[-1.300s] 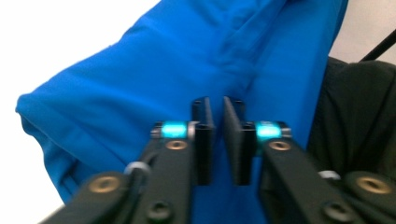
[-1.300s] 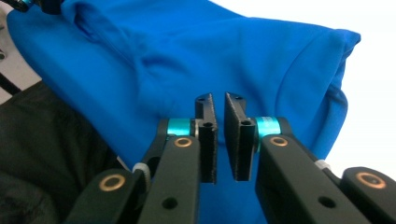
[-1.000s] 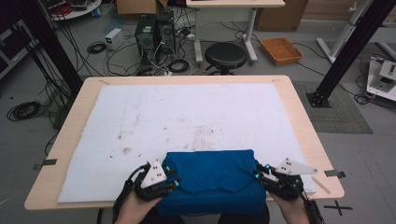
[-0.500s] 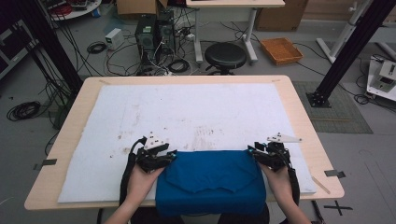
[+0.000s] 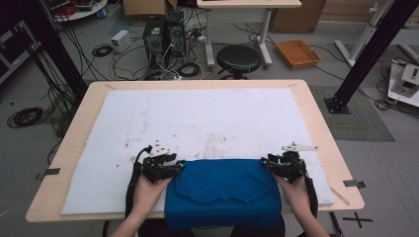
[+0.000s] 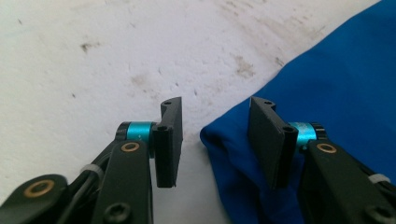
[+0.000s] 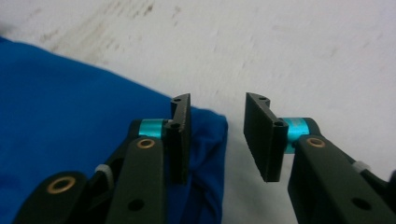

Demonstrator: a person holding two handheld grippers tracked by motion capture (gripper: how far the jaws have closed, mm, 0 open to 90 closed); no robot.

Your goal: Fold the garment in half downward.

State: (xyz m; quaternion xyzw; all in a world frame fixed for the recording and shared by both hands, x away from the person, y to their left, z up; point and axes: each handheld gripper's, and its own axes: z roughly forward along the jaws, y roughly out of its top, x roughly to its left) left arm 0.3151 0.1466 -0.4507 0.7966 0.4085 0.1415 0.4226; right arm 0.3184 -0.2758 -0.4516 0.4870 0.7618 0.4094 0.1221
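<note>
Your left gripper [image 5: 174, 165] sits at the lower left of the high view with its jaws parted and nothing pinched; in the left gripper view [image 6: 215, 135] the far corner of the blue cloth [image 6: 336, 116] lies in the gap, hard against the right-hand jaw, while the left-hand jaw stands over bare mat. Those jaws have just eased slightly closer. Your right gripper [image 5: 269, 164] mirrors it at the lower right of the high view, also parted and gripping nothing; in the right gripper view [image 7: 217, 130] the other far corner of the blue cloth [image 7: 70, 112] pokes past the left-hand jaw into the gap, and the right-hand jaw is over mat. These jaws too have just drawn in a little. Between your two grippers the blue cloth [image 5: 222, 190] lies folded at the bottom centre of the high view, its near edge hanging over the table's front edge, a flap with a shallow point folded across its top. It rests on the stained white mat [image 5: 197, 118], which covers most of the wooden table [image 5: 321, 128]. Beyond the table, at the top of the frame, stand a black stool [image 5: 238, 58] and an orange tray [image 5: 298, 53] on the floor.
</note>
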